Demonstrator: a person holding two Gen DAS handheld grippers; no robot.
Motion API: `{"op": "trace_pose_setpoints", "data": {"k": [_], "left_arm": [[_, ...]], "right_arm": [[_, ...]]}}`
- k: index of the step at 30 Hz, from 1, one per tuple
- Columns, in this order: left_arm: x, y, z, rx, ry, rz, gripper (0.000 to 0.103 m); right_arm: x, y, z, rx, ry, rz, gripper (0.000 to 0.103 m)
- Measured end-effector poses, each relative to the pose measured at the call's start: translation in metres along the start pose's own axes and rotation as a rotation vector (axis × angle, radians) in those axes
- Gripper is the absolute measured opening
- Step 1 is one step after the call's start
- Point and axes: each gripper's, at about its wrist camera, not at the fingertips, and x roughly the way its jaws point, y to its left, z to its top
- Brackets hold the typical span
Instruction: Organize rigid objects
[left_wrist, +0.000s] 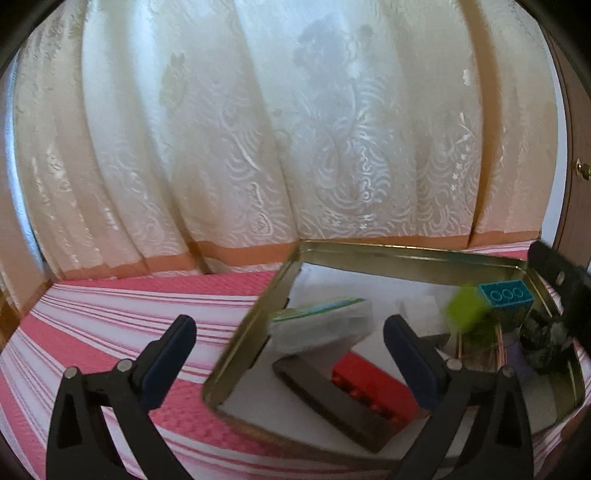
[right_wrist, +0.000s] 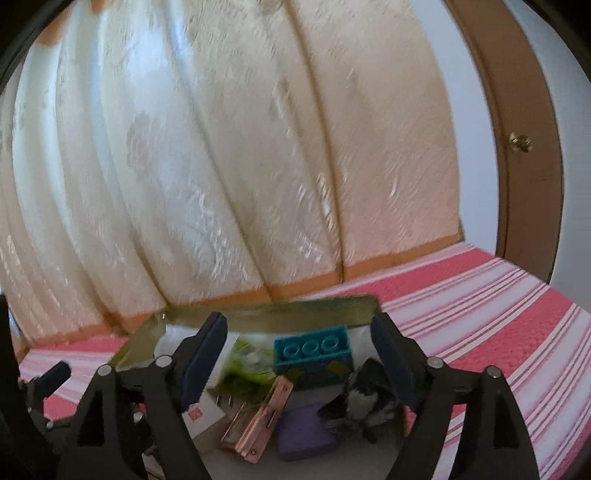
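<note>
An open gold tin (left_wrist: 255, 321) lies on the pink striped cloth and holds several items. My left gripper (left_wrist: 290, 328) stands open over its left rim with nothing between the pads. Beyond it lie a clear box with a green label (left_wrist: 321, 325), a red brick (left_wrist: 369, 380) and a dark flat bar (left_wrist: 332, 398). My right gripper (right_wrist: 299, 325) is open above the tin's (right_wrist: 277, 314) right half. Below it sit a teal brick (right_wrist: 314, 349), a blurred lime-green block (right_wrist: 247, 362), a copper hinge (right_wrist: 258, 424), a purple block (right_wrist: 303, 435) and a black-and-white object (right_wrist: 362, 402).
A cream patterned curtain (left_wrist: 258, 129) hangs right behind the tin. A brown wooden door with a brass knob (right_wrist: 520, 142) stands at the right. The striped cloth (right_wrist: 498, 314) stretches out on both sides of the tin. A small white box (right_wrist: 203, 417) lies near the hinge.
</note>
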Motion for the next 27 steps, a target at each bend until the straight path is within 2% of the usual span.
{"op": "trace_pose_setpoints", "data": {"k": [7, 12, 15, 27], "left_arm": [[-0.022, 0.023, -0.011, -0.043, -0.032, -0.012, 0.103], [-0.036, 0.022, -0.018, 0.000, -0.064, -0.001, 0.103], [-0.041, 0.026, -0.021, -0.004, -0.072, -0.019, 0.103], [-0.073, 0.045, -0.038, -0.040, -0.110, -0.077, 0.103]], "right_arm": [[-0.015, -0.001, -0.005, 0.026, -0.044, 0.007, 0.089], [-0.031, 0.011, -0.015, -0.034, -0.070, -0.014, 0.089], [-0.049, 0.018, -0.021, -0.084, -0.096, -0.031, 0.089], [-0.104, 0.017, -0.035, -0.080, -0.210, -0.096, 0.089]]}}
